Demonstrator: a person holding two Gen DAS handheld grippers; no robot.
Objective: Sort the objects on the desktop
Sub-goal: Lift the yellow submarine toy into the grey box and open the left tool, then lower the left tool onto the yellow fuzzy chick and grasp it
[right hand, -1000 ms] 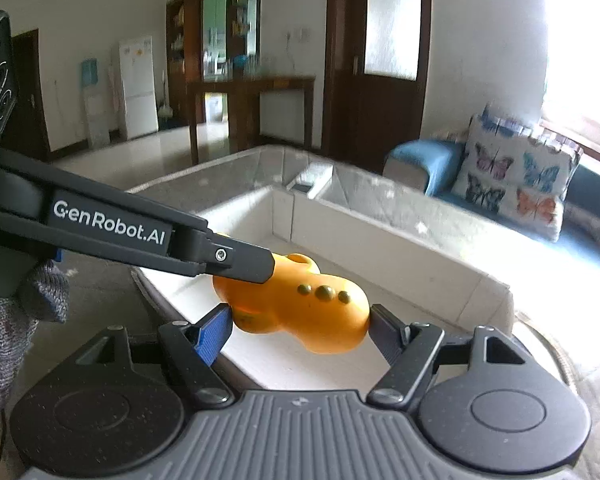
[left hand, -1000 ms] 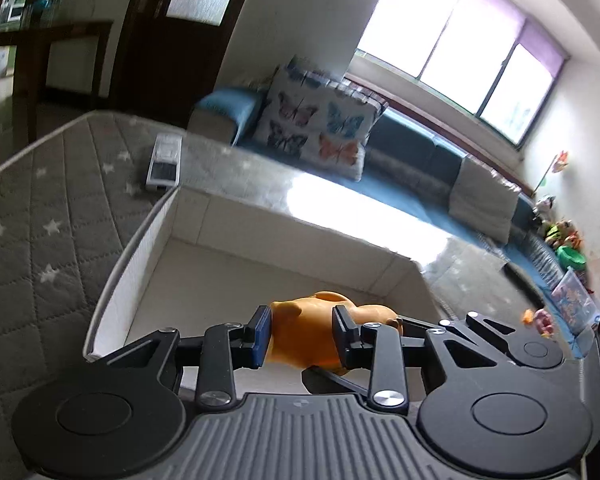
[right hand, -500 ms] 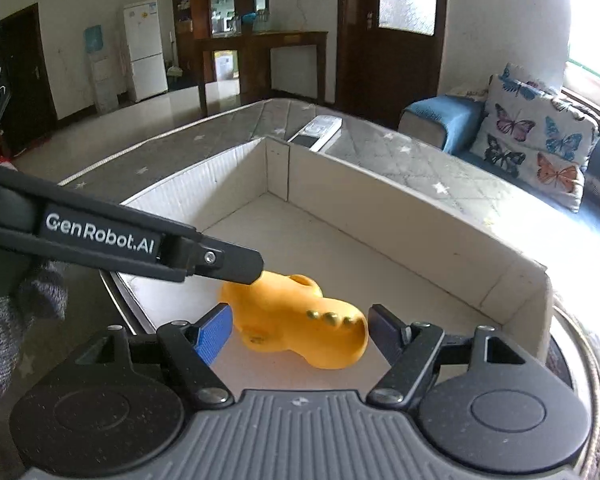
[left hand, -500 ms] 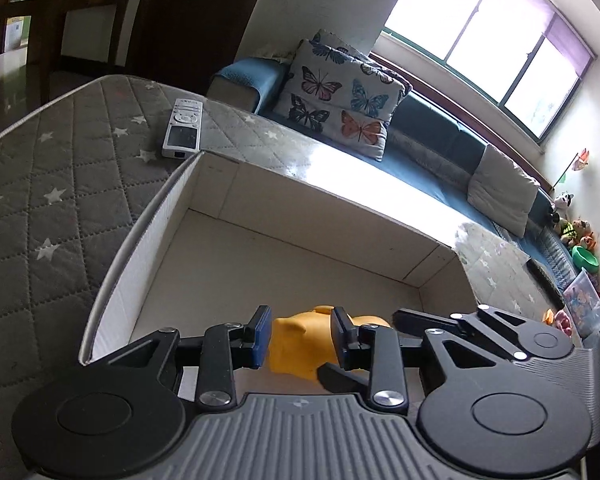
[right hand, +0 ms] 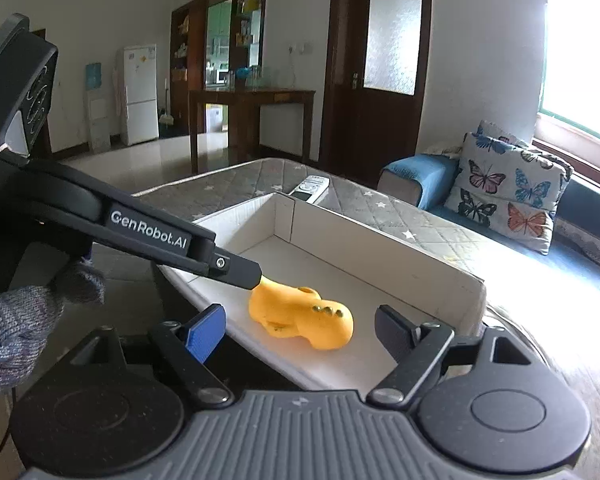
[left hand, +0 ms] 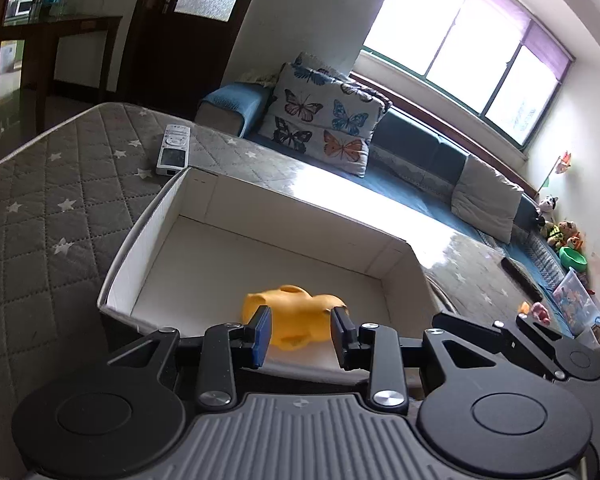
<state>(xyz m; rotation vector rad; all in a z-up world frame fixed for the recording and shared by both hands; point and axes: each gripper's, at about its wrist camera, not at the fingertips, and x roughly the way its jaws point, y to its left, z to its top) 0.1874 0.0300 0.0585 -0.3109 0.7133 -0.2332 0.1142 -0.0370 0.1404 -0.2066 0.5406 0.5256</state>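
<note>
- Right wrist view: your right gripper [right hand: 300, 330] has its jaws spread wide and opening further, and the orange toy [right hand: 300, 316] lies between them with a clear gap on each side, so nothing presses on it.
- The toy lies on the floor of the white cardboard box [right hand: 384, 248], near the box's near edge, so this one item looks sorted.
- In that same view your left gripper's finger [right hand: 236, 268] reaches in from the left, its tip right at the toy's near-left end; contact there cannot be made out.
- Left wrist view: your left gripper [left hand: 300, 334] has its jaws partly open, with the orange toy [left hand: 292, 312] showing between the blue pad and the black one.
- From here the toy seems to sit a little beyond the fingertips; you cannot tell whether either pad is touching it, though it looks released rather than gripped.
- The box [left hand: 140, 240] stands on a grey quilted table [left hand: 40, 220] with a star pattern, and holds nothing else that shows.
- A white remote control [left hand: 173, 151] lies on the quilted cover just beyond the box's far left corner; it is probably what is left to sort.
- Beyond the box's right end a small orange-and-pink thing [left hand: 534, 310] shows, too small to name.
- Your gloved left hand [right hand: 24, 332] shows at the left edge of the right wrist view.
</note>
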